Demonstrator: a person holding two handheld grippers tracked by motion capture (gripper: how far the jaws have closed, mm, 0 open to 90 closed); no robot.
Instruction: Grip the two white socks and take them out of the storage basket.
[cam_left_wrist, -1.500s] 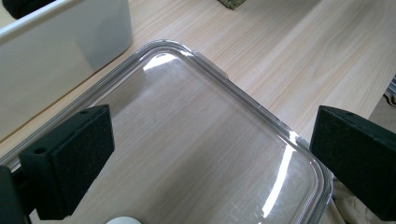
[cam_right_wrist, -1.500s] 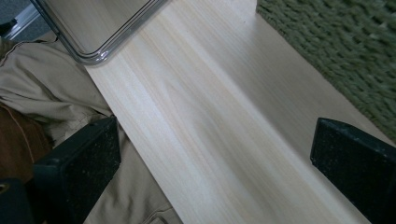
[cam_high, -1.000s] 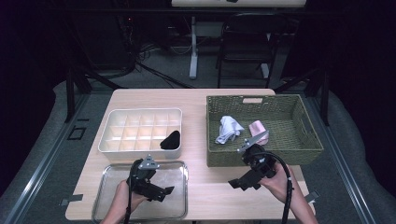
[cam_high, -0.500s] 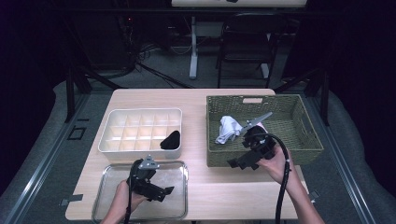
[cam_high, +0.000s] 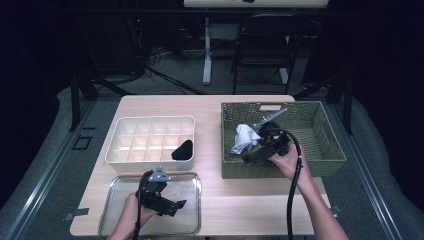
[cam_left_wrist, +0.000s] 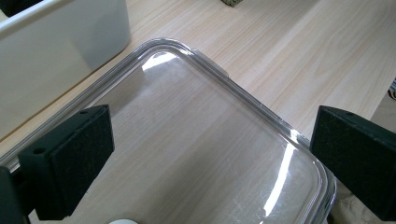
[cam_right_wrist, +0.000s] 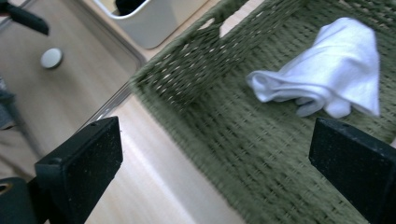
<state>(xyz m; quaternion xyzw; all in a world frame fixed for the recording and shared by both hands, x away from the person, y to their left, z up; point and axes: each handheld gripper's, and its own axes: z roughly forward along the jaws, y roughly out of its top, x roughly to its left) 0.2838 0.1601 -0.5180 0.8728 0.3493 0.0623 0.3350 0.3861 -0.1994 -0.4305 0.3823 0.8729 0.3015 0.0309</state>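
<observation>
The white cloth lies crumpled on the basket floor, toward the left wall and about midway between front and back. In the right gripper view it sits up and to the right of the jaws, not between them and touching neither. The right gripper hangs over the basket's near-left part, just beside the cloth, jaws spread wide and empty.

Step in hand, as judged: the reach for the cloth, grasp not yet made. The next move calls for carrying the spread jaws onward over the cloth, lowering them astride a raised fold, then pressing together; the weave beneath could snag a jaw tip if it goes too deep.

Left of the basket stands the divided white bin, a dark item in the compartment nearest the basket's front. Below that bin, the clear tray; the left gripper rests over it, jaws spread, holding nothing
</observation>
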